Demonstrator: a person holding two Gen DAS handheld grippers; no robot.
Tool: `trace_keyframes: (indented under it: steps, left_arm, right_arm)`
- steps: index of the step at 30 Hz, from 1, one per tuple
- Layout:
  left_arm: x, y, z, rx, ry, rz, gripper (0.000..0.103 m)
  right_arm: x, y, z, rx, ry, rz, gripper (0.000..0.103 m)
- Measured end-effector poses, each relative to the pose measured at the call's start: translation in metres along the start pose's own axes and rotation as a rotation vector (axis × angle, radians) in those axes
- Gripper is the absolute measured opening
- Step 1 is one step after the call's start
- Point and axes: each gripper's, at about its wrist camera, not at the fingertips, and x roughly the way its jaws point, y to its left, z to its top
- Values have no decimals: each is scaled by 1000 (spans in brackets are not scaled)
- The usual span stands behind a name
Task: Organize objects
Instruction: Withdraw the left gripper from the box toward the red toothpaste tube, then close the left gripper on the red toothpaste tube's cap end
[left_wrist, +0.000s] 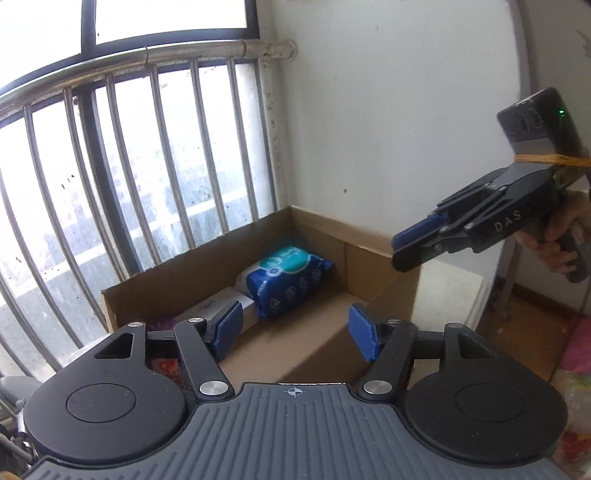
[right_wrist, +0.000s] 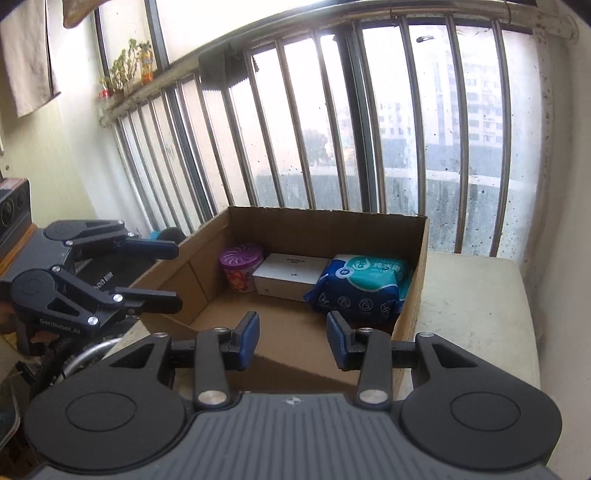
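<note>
While both grippers (right_wrist: 291, 339) (left_wrist: 295, 332) hang spread and empty, a blue wipes pack (right_wrist: 364, 288) lies in the carton (right_wrist: 317, 221).

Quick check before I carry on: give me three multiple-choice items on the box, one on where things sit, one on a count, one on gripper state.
1. Where in the box does the wipes pack lie?
A. against the right wall
B. against the left wall
C. outside it

2. How many items are in the box?
A. one
B. three
C. five

3. What is the right gripper doing?
A. gripping the pack
B. gripping the white carton
C. holding nothing, jaws apart

Answers:
1 A: the pack lies against the right wall, beside the white carton.
2 B: purple tub, carton and pack along the far wall.
3 C: bare cardboard shows between its pads.
</note>
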Motion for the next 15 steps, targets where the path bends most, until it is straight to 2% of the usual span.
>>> trace_keyframes:
  steps: [5, 9, 15]
  left_arm:
    - [11, -18, -43, 6, 81, -120, 62]
    - [42, -22, -63, 29, 153, -136, 60]
    - [74, -18, -70, 11, 216, -169, 56]
  right_arm:
    - [9, -3, -49, 100, 72, 75, 44]
    - [25, -12, -78, 192, 111, 97, 44]
    - [41, -31, -92, 302, 131, 103, 44]
